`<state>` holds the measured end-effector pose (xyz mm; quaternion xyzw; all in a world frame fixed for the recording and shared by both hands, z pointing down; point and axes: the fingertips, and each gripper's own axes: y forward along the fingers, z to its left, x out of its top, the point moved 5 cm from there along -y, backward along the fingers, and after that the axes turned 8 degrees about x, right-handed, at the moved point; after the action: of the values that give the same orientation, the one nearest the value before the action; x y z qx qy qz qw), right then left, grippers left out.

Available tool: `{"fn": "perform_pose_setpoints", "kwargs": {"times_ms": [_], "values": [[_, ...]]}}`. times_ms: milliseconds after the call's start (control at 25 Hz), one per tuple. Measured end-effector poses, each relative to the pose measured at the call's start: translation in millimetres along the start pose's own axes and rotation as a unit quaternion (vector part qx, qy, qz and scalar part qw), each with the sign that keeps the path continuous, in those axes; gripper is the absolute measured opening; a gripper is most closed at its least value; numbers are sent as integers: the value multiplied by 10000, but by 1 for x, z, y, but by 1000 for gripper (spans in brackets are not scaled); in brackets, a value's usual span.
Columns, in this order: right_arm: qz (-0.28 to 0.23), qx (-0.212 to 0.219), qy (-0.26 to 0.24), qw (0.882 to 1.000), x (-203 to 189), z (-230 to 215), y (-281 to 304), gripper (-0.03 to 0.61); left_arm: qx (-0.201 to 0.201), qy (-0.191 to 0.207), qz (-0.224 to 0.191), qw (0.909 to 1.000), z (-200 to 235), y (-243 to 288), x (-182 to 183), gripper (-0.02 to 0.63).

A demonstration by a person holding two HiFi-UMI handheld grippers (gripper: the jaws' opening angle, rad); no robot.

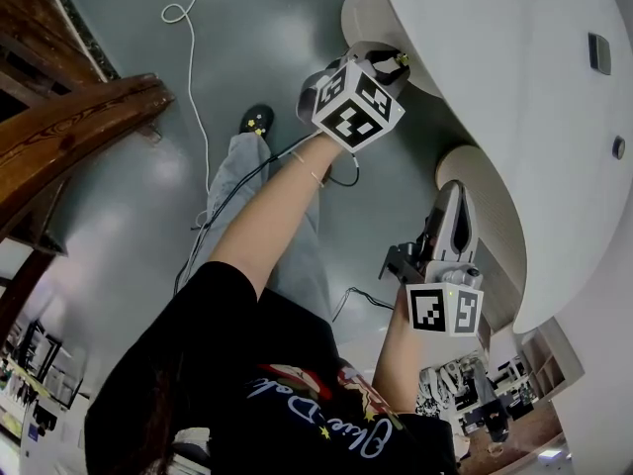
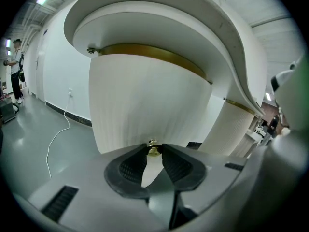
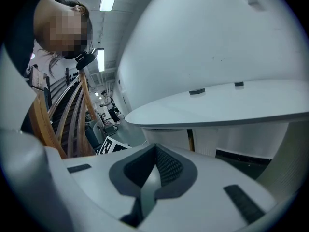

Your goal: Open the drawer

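While left gripper (image 2: 154,148) jaws clamp one knob (image 2: 153,152) (brass), right gripper (image 3: 155,149) jaws together.

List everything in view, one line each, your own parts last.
Desk: one, white, curved, at right.
Drawer front: one, white, ribbed, under the desk top.
Knob: one, brass, on the drawer front.
Cable: one, white, on the grey floor.
Railing: one, brown wood, at left.
Left tongs: one, grey, closed on the knob.
Right tongs: one, grey, closed, empty, near the desk.
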<state>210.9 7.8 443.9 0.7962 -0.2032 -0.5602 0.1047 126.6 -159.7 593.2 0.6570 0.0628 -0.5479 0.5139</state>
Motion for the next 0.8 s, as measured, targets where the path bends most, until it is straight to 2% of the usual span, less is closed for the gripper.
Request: {"fn": "perform_pose_setpoints", "kwargs": {"times_ms": [800], "values": [[-10,220,-91,9997,1,3,-1,0,176,-101,38,9998,4,-18,-21,97]]}}
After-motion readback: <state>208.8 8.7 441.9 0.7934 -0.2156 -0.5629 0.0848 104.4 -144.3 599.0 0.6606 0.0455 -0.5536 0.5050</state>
